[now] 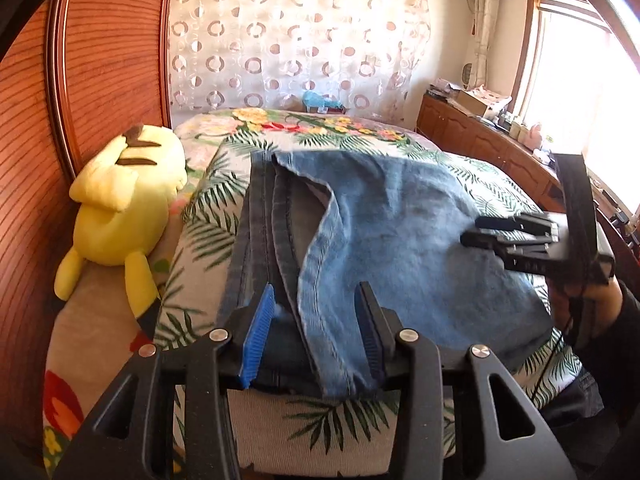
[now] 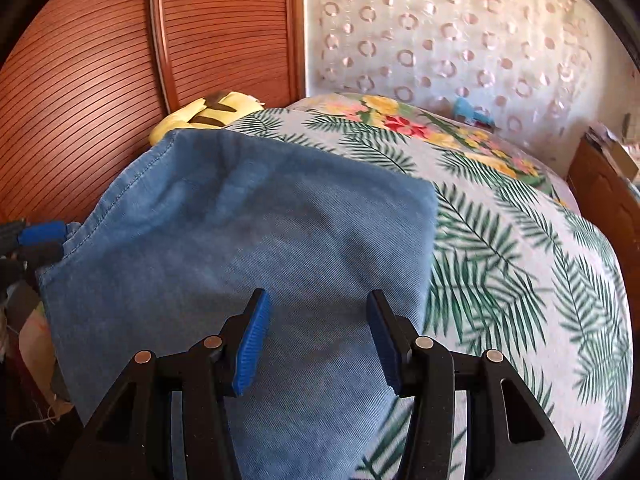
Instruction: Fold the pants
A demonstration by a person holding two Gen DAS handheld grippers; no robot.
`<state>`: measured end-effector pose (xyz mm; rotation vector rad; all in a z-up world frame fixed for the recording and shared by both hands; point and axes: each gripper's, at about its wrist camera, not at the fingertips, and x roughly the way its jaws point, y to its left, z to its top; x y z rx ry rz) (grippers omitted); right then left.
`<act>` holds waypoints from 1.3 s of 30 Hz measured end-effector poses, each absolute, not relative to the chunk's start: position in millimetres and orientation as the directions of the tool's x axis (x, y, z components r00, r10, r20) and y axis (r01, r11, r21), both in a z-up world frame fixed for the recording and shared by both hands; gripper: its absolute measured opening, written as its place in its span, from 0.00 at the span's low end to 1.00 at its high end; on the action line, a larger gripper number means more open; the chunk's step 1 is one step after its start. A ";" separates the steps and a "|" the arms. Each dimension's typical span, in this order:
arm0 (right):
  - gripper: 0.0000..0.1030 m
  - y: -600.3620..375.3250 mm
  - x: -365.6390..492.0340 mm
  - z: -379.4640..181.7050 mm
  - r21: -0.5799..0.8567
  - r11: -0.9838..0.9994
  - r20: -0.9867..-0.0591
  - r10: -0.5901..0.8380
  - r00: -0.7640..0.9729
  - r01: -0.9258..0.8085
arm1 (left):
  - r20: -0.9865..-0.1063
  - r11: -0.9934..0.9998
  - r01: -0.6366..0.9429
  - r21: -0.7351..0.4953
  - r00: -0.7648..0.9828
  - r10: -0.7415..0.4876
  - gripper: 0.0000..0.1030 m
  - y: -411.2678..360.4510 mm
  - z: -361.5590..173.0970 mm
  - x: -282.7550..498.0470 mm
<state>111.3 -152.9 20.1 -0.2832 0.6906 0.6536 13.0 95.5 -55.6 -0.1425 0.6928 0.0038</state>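
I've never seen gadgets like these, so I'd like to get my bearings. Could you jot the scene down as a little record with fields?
Place: bed with a palm-leaf print bedspread
Garment: light blue denim jeans, folded over and lying on the bedspread
Left gripper: jaws apart, a folded edge of the jeans between them, not pinched
Right gripper: jaws apart above the jeans, holding nothing
Beside the bed: yellow plush toy against the ribbed wooden headboard
Background: sheer curtain with ring pattern
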 end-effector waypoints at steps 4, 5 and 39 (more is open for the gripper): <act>0.50 -156.1 108.9 12.5 -0.032 0.774 -0.674 0.451 0.586 -0.632 | -0.631 0.992 -0.040 -0.118 0.774 -0.043 0.42 96.3 -50.5 26.5; 0.50 -155.3 111.2 12.4 -0.033 0.775 -0.673 0.450 0.587 -0.632 | -0.630 0.993 -0.036 -0.114 0.775 -0.044 0.42 96.0 -49.4 29.9; 0.57 -149.8 130.6 1.1 -0.007 0.775 -0.695 0.451 0.560 -0.632 | -0.661 0.997 -0.045 -0.055 0.750 -0.003 0.27 95.9 -51.5 66.5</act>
